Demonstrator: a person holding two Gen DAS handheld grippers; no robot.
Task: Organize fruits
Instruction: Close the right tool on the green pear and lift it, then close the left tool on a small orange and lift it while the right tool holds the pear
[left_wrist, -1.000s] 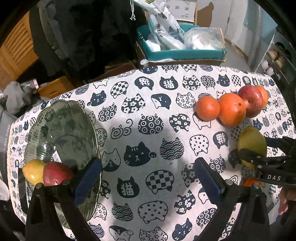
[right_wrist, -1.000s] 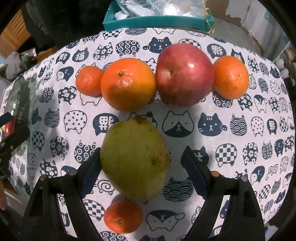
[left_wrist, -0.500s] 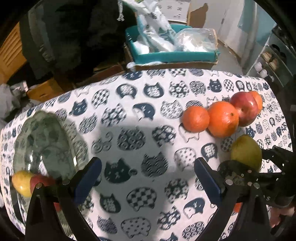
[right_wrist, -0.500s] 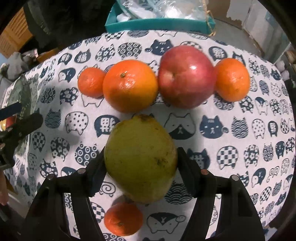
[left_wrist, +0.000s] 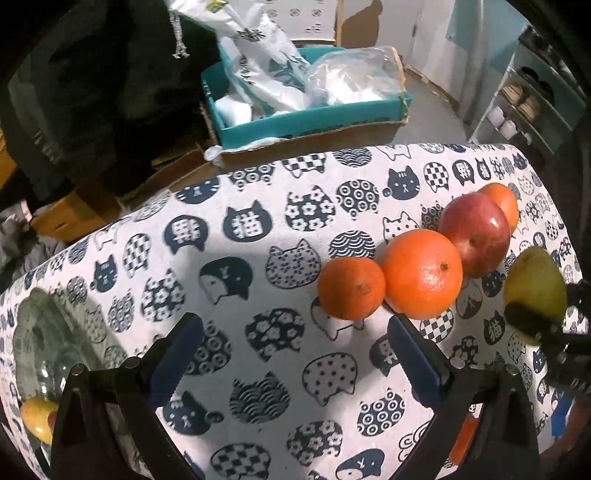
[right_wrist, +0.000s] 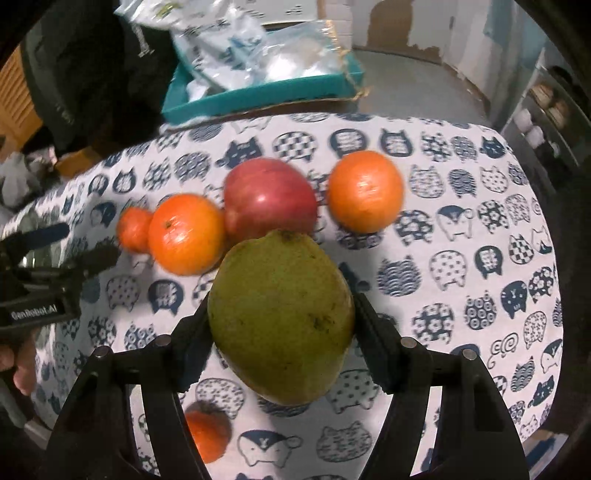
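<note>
- So far two fruits sit in the glass bowl (left_wrist: 40, 332) at the worktop's left end: a yellow fruit (left_wrist: 37, 417) and a red one just beside it, mostly hidden by the left tongs (left_wrist: 291, 354)
- Right tongs (right_wrist: 280, 332): pads pressed on both sides of the green mango (right_wrist: 280, 317); mango looks lifted clear of the cat-print cloth (right_wrist: 480, 258); judged mid-transfer toward the bowl
- Left tongs: wide apart, nothing between the pads; hover over cloth between the bowl and the fruit row
- Left to move, all on the cloth: small orange (left_wrist: 351, 288), big orange (left_wrist: 421, 273), apple (left_wrist: 476, 240), far orange (right_wrist: 365, 192), plus near orange (right_wrist: 207, 435) under the right tongs
- Estimate: well under half done, if the bowl is the goal
</note>
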